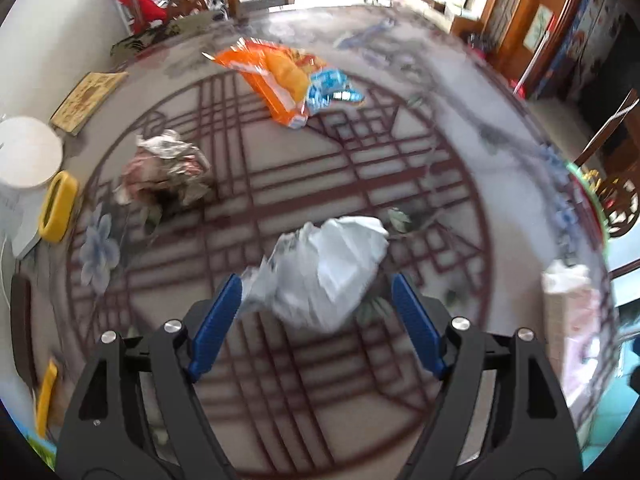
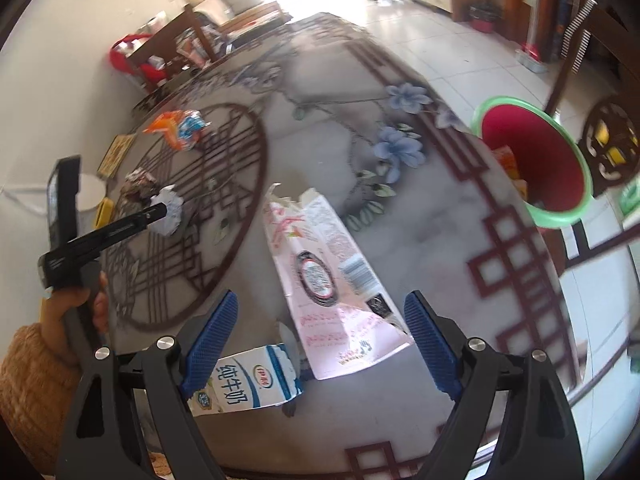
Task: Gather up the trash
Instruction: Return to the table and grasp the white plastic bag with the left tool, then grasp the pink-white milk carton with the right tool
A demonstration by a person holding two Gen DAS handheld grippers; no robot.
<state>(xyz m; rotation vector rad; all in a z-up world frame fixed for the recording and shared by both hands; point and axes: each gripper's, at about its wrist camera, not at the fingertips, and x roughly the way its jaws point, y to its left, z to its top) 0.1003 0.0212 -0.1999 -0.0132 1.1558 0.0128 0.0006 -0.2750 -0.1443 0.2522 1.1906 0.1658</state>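
**Reader:** White crumpled paper — is that what the left tool is after?

**Describer:** It looks so. The white paper wad (image 1: 328,272) lies on the patterned table (image 1: 460,92), between the blue pads of the left tool (image 1: 316,296), which stand wide apart; whether one pad brushes the wad I cannot tell, but nothing is gripped. Beyond it lie a brownish crumpled wrapper (image 1: 168,168) and an orange snack bag (image 1: 276,76) beside a blue wrapper (image 1: 332,88).

**Reader:** And the right tool?

**Describer:** The right tool (image 2: 320,320) is also wide open and holds nothing. A flattened pink carton (image 2: 328,272) lies between its pads, and a blue-and-white milk carton (image 2: 248,376) sits by the left pad. A red bin with a green rim (image 2: 560,216) stands just past the table's edge, some trash already inside.

**Reader:** So which step is this?

**Describer:** I judge both tools are lining up to pick — the next move calls for lowering over each piece, closing the pads on it, then carrying it across to the bin.
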